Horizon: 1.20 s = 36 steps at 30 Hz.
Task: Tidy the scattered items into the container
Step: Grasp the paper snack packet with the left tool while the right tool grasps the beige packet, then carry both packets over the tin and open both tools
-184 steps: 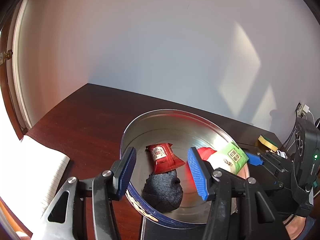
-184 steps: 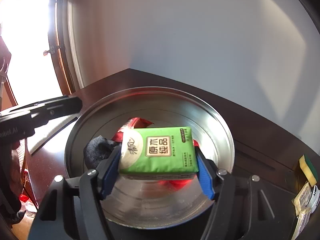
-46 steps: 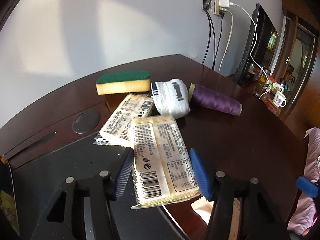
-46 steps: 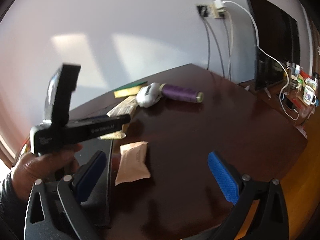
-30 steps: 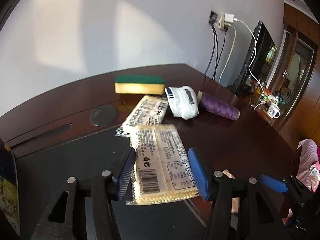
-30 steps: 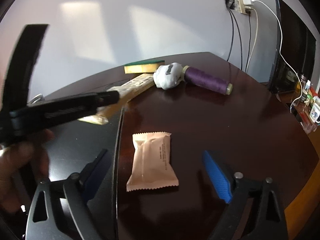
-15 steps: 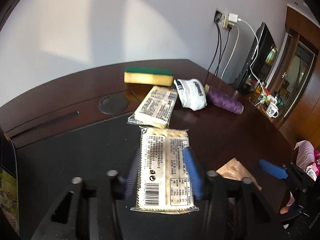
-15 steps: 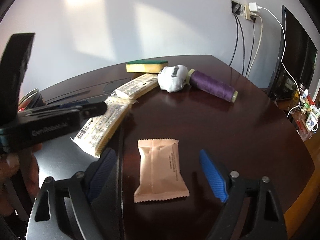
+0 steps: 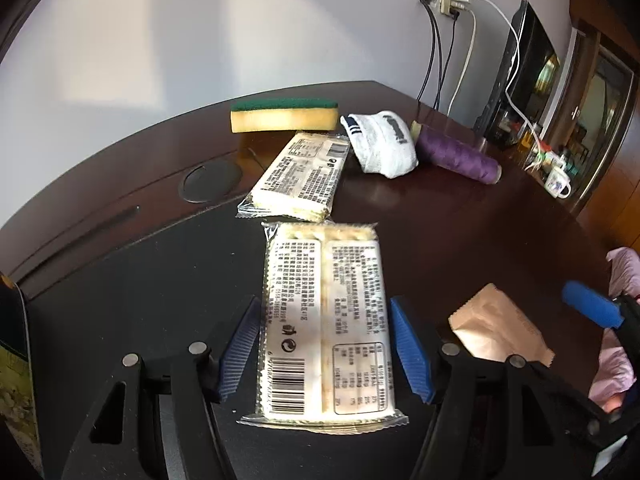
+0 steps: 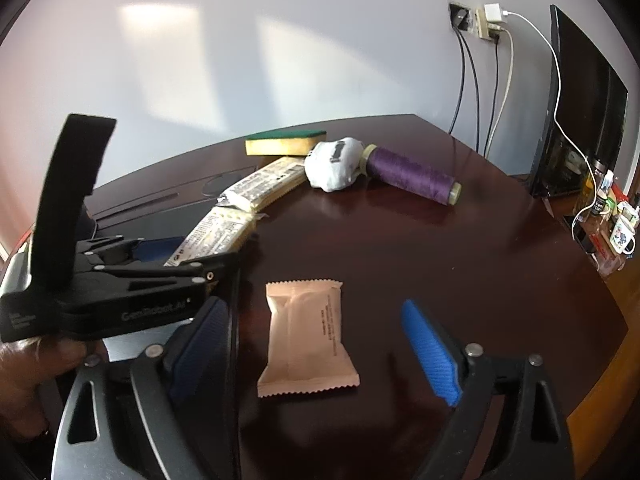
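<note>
Nearest you, a cracker pack lies flat, barcode end toward you, partly on the black mat and partly on the dark table, with a second cracker pack just beyond it, angled toward the yellow sponge with a green top at the far edge. Right of that sponge you see a rolled white sock touching a purple thread spool lying on its side. A tan sealed sachet lies flat, well apart from them.

A wall socket with plugged cables sits upper right, above a dark monitor and mug at right edge.
</note>
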Each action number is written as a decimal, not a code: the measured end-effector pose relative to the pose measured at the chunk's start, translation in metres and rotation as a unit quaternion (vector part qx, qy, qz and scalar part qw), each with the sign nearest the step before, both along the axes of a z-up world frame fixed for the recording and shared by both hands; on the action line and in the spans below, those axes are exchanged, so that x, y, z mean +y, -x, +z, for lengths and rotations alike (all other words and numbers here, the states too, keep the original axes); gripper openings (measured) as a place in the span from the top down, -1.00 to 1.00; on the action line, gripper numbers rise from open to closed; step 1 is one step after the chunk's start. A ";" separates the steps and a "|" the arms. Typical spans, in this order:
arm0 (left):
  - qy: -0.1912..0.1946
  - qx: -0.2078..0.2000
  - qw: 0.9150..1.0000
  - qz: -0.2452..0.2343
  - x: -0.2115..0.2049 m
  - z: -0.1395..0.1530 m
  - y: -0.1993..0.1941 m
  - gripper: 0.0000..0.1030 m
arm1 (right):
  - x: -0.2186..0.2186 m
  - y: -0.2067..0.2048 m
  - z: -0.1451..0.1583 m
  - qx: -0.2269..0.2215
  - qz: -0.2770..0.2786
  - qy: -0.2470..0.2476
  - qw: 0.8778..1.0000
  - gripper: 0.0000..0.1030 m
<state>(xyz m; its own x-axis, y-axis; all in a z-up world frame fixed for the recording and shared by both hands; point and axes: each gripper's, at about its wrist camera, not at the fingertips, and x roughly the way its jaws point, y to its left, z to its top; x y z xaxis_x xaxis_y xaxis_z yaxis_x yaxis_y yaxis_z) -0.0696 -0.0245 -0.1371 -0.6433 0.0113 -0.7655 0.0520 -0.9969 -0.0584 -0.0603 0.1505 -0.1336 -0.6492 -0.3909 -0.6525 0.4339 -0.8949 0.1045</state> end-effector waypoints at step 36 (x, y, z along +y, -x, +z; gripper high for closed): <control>-0.035 0.127 0.991 0.024 -0.060 0.092 -0.095 -0.12 | -0.023 0.009 -0.021 -0.035 0.004 -0.080 0.996 0.20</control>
<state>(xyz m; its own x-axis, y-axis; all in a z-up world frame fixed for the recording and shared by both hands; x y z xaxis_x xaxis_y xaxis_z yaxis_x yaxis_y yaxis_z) 0.0250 -0.0850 -0.0449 -0.8161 0.0235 -0.5775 0.0741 -0.9867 -0.1450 -0.0694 0.1277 -0.1544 -0.5976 -0.2838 -0.7498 0.4377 -0.8991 -0.0086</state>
